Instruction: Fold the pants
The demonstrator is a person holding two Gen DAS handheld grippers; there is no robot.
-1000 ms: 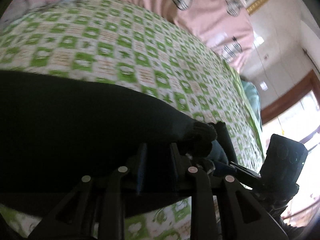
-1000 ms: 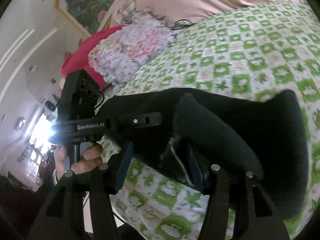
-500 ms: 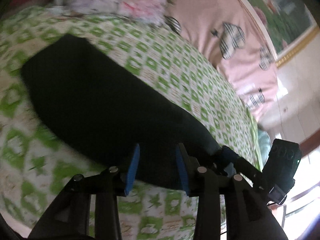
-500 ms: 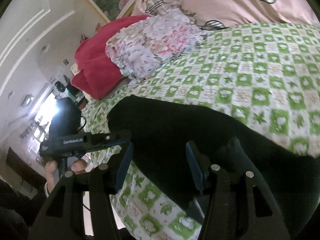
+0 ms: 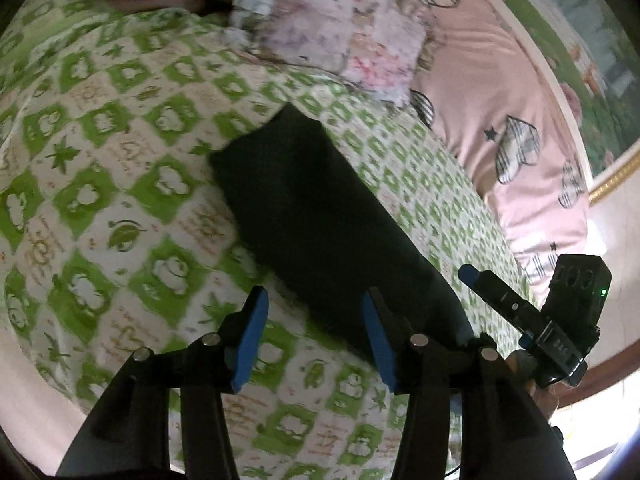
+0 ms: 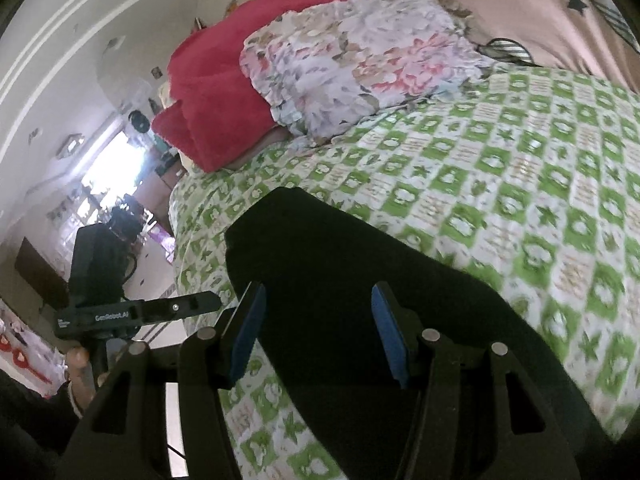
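Observation:
The black pants (image 5: 316,216) lie folded in a long flat strip on the green-and-white checked bed sheet (image 5: 120,184). They also show in the right wrist view (image 6: 360,272). My left gripper (image 5: 316,336) is open and empty, raised above the near end of the pants. My right gripper (image 6: 318,328) is open and empty, raised over the pants' other end. The right gripper also shows at the right of the left wrist view (image 5: 500,292), and the left gripper at the left of the right wrist view (image 6: 160,310).
A floral folded quilt (image 6: 360,56) and a red blanket (image 6: 216,92) lie at the head of the bed sheet (image 6: 540,184). A pink cover with heart prints (image 5: 500,112) lies along the far side. The bed's near edge (image 5: 36,392) is close below the grippers.
Both grippers have let go of the pants and opened. They have lifted and drawn back, and the pants now lie flat on the sheet.

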